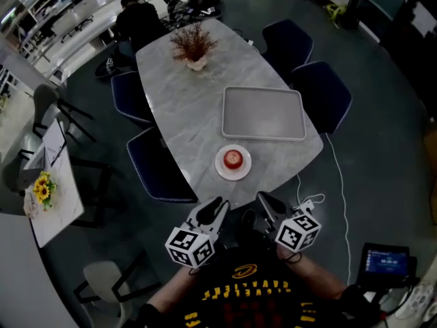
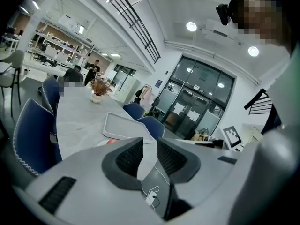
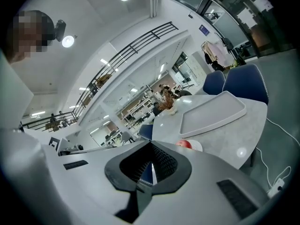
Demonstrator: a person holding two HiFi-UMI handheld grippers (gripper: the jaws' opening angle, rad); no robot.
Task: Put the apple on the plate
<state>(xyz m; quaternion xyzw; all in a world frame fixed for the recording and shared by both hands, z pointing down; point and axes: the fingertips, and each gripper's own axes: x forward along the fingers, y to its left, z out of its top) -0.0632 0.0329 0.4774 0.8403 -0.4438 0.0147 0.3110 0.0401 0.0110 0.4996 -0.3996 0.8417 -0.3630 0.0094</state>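
Red round apple [image 1: 233, 158] sits centred on small white round plate [image 1: 222, 169], near the front end of the grey marble-look oval table [image 1: 184, 108], just beside the rectangular grey tray [image 1: 263, 113] w/ raised rim. L gripper [image 1: 216, 205]: ribbed black pads spread, nothing btw them. R gripper [image 1: 265, 200]: ribbed pads closed tip to tip, empty; both held off the table's near edge, clear of the plate.

left hand-held gripper [image 1: 215, 206]: jaws apart, empty | right hand-held gripper [image 1: 268, 201]: jaws together
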